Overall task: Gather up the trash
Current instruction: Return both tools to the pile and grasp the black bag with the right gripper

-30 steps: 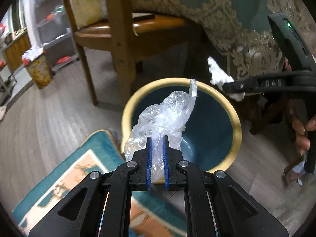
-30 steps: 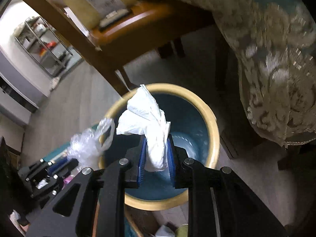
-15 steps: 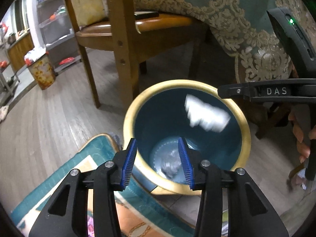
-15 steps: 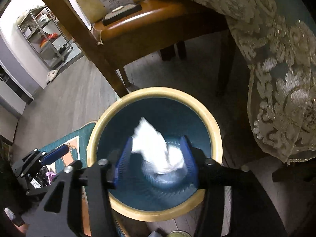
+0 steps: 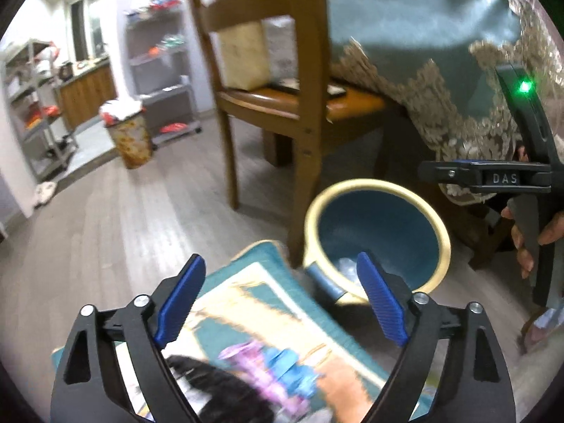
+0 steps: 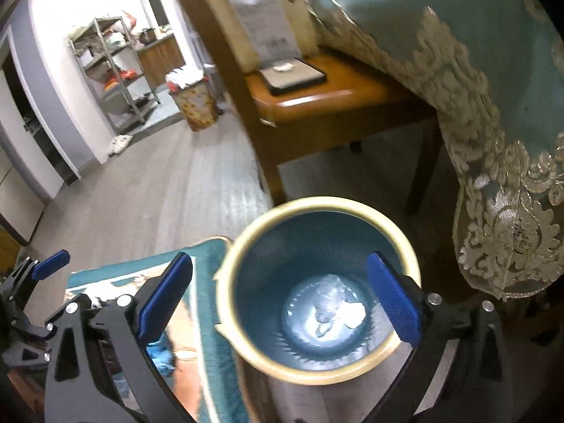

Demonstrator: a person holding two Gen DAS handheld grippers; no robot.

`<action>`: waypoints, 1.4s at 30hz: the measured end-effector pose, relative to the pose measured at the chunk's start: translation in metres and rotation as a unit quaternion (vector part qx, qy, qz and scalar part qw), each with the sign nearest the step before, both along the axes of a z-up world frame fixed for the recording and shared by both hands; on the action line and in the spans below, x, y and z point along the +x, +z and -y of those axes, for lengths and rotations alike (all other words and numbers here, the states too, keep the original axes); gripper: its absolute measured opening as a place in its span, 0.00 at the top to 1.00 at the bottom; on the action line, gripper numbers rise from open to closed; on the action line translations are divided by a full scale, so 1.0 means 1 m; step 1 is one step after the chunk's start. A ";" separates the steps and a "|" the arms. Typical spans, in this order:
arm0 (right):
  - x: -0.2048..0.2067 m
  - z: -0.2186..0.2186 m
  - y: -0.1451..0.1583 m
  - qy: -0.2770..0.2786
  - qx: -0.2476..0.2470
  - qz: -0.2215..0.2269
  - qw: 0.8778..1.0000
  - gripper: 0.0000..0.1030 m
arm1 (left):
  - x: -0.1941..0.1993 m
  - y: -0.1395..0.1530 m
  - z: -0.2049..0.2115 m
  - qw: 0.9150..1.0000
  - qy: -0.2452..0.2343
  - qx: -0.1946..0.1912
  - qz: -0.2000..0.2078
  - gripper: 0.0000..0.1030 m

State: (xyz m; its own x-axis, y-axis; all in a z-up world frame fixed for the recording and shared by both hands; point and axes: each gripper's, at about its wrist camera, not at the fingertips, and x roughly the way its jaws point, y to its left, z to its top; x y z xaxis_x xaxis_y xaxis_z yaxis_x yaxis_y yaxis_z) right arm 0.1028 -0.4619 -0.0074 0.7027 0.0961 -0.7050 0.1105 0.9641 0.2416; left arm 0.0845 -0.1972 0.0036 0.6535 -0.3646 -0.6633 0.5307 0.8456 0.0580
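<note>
A blue bin with a cream rim (image 5: 440, 225) (image 6: 317, 204) stands on the floor by a chair. At its bottom lie a clear plastic wrap (image 6: 326, 299) and a white crumpled tissue (image 6: 354, 312). My left gripper (image 5: 282, 292) is wide open and empty, held above the rug to the left of the bin. My right gripper (image 6: 278, 292) is wide open and empty, above the bin's mouth; it also shows at the right of the left wrist view (image 5: 493, 178).
A wooden chair (image 5: 303, 105) stands just behind the bin, with a dark flat device (image 6: 294, 75) on its seat. A table with a teal lace-edged cloth (image 6: 476, 88) hangs at the right. A patterned teal rug (image 5: 264, 317) lies under the left gripper. A small patterned bin (image 5: 130, 141) and metal shelves stand far left.
Both grippers opened and dropped the plastic wrap and the tissue into the bin. Both have since opened wider and drawn back and up; the left one has shifted left over the rug.
</note>
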 end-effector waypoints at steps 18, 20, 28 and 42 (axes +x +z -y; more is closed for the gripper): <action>-0.046 -0.118 0.026 0.052 0.040 0.023 0.998 0.06 | -0.069 0.030 -0.193 0.988 0.157 -0.013 0.008 0.12; -0.047 -0.131 0.021 0.063 0.033 0.019 0.997 0.06 | -0.073 0.025 -0.212 0.985 0.171 -0.016 0.000 0.12; -0.047 -0.183 0.003 0.110 0.003 0.003 0.994 0.06 | -0.074 -0.009 -0.250 0.981 0.191 0.031 -0.027 0.12; -0.016 -0.246 -0.052 0.208 -0.048 -0.048 0.976 0.14 | -0.041 -0.056 -0.253 0.981 0.165 0.058 -0.085 0.12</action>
State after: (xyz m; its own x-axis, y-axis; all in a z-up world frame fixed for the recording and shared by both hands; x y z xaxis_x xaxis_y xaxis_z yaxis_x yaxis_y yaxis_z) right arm 0.0864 -0.2156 -0.0595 0.5475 0.2893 -0.7852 -0.2769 0.9481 0.1562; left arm 0.0436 0.0560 -0.0528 0.6001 -0.0672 -0.7971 0.2395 0.9659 0.0988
